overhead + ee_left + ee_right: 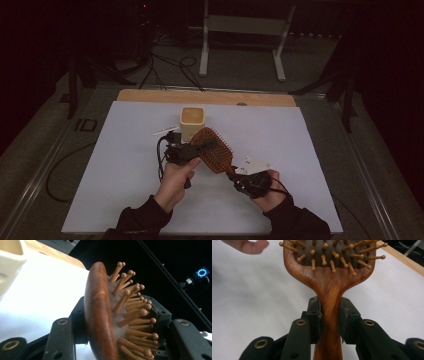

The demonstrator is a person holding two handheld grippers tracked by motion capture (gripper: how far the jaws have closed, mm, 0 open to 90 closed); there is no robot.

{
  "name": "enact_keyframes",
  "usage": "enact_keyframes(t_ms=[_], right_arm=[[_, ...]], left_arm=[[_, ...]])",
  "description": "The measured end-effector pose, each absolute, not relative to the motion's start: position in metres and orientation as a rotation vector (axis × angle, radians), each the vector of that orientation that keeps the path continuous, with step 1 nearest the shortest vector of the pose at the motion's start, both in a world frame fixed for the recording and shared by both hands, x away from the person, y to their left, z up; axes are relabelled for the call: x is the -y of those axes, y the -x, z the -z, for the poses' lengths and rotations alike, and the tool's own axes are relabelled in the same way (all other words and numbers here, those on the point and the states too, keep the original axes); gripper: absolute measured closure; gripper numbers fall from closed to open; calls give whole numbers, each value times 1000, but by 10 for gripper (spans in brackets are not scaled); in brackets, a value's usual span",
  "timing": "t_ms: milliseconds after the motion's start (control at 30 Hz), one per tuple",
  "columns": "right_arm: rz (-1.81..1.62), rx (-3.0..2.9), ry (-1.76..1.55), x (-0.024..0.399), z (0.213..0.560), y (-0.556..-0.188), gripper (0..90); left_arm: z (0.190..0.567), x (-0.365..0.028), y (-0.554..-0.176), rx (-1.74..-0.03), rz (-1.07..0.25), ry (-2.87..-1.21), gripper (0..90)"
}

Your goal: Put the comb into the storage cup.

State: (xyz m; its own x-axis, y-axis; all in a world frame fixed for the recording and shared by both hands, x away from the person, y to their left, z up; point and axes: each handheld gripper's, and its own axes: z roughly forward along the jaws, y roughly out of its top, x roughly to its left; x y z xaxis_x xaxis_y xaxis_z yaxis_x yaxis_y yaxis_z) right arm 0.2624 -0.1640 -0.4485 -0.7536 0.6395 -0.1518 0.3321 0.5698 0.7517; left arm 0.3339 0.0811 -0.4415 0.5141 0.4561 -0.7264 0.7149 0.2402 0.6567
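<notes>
White sheet (125, 165) covers most of the tabletop, w/ a bare wood strip (150, 95) along the far edge; room beyond is dark, grey floor w/ loose cables (165, 67) and a white metal stand (240, 25) at far centre. Thin white stick (161, 132) lies on the sheet left of a cream square cup (192, 120) at far centre; can't tell what's inside it. Wooden paddle hairbrush (214, 150) sits mid-table, just near-right of the cup. Left gripper (186, 150) is clamped on the brush head, one jaw on the wood back, other on the bristle side. Right gripper (239, 179) is clenched on the brush handle.
</notes>
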Motion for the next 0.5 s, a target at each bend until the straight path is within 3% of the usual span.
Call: enact_keyframes(t_ms=[500], right_arm=[[-1071, -2390, -795, 167, 447, -264, 725]], left_arm=[[423, -76, -331, -1019, 212, -1425, 547]])
